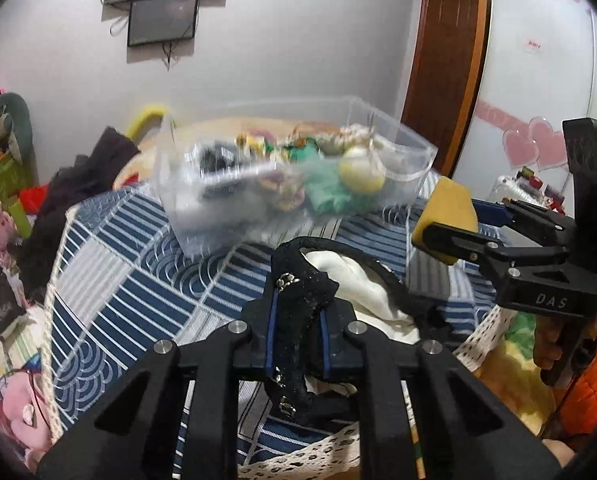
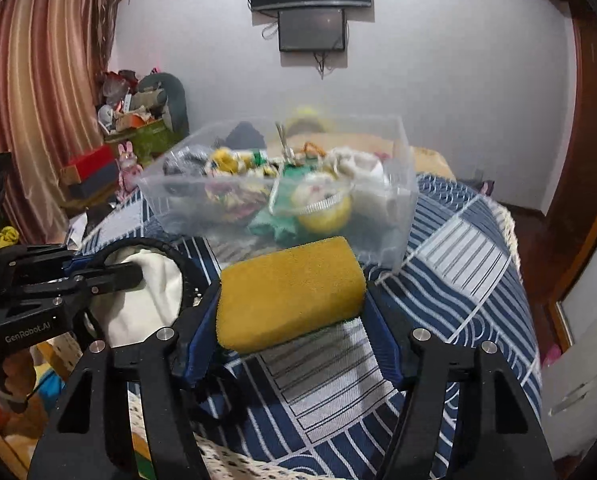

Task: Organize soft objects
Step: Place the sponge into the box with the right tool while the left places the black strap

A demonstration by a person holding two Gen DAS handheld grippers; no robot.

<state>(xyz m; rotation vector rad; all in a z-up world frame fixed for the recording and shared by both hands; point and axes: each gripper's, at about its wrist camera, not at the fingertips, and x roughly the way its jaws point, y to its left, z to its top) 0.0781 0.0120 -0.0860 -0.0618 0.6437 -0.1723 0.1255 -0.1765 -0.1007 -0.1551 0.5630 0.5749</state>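
My left gripper (image 1: 298, 300) is shut on the black rim of a black-and-white soft pouch (image 1: 354, 280), held just above the table; the pouch and gripper also show in the right wrist view (image 2: 146, 280). My right gripper (image 2: 290, 300) is shut on a yellow sponge (image 2: 290, 288), held above the cloth; the sponge also shows in the left wrist view (image 1: 446, 216). A clear plastic bin (image 2: 402, 208) with several soft toys, a yellow ball and green cloth stands just beyond both grippers, also seen in the left wrist view (image 1: 410, 176).
The table has a blue and white patterned cloth (image 2: 458, 280) with a lace edge. Cluttered boxes and plush toys (image 2: 138, 128) stand at the far left by a curtain. A wall screen (image 2: 310, 8) hangs behind. A wooden door (image 1: 446, 60) is at the right.
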